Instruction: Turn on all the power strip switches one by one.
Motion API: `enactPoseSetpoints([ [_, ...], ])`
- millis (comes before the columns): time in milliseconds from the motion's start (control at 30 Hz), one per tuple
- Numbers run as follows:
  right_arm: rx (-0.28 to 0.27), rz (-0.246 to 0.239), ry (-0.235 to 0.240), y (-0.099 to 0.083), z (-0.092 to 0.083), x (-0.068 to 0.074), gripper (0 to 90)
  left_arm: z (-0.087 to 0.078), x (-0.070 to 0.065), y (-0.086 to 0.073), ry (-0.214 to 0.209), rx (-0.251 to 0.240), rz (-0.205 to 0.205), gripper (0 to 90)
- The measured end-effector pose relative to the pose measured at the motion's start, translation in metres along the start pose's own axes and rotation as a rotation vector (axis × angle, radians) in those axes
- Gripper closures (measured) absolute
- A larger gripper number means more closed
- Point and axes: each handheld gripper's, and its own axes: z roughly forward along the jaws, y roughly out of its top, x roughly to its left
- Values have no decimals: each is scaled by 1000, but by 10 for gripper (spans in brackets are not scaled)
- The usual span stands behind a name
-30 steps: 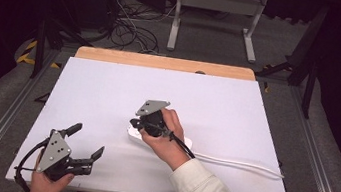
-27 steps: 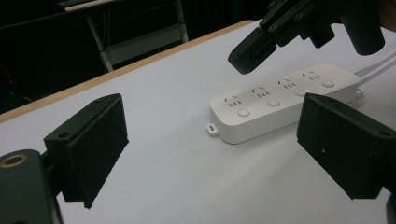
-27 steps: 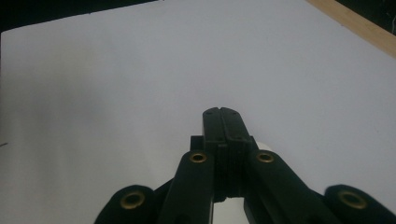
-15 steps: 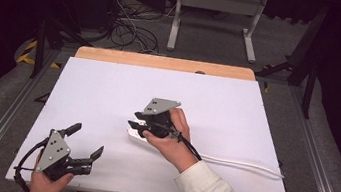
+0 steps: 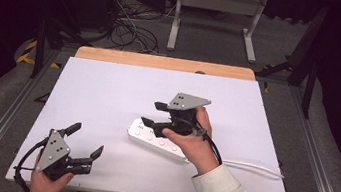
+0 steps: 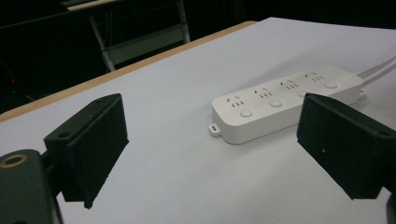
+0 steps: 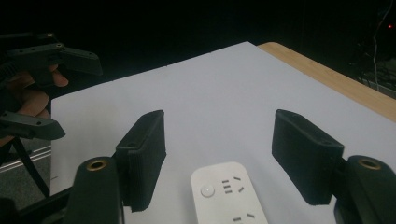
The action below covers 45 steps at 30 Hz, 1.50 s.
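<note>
Nearest me, my left gripper [image 5: 85,140] rests at the front left corner of the white table top [image 5: 109,87], its jaws spread wide with nothing between them. Farther in, near the middle of the table, my right gripper [image 5: 153,114] hangs just above the left end of the long white plastic power strip [image 5: 157,140]; its jaws have just been opening and stand apart, clear of the strip, gripping nothing. The strip lies flat, slanted, its white cable [image 5: 254,167] running off to the right. Beyond runs the table's wooden far edge [image 5: 163,62].
</note>
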Motion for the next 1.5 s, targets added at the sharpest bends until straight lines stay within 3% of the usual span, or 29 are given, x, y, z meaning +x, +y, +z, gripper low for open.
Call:
enactPoseSetpoints([
  [133, 6, 39, -22, -4, -16, -6, 356, 0, 0, 0, 0, 1, -2, 90],
  [467, -107, 24, -60, -24, -61, -19, 285, 0, 0, 0, -2, 0, -2, 89],
  [733, -156, 27, -75, -52, -90, -30, 247, 0, 1, 0, -1, -1, -8, 89],
  [1300, -120, 55, -117, -131, -125, -45, 166, -3, 3, -1, -25, 4, -14, 87],
  [1500, -62, 43, -112, -155, -133, -46, 106, -6, 4, -4, -44, 13, -19, 77],
])
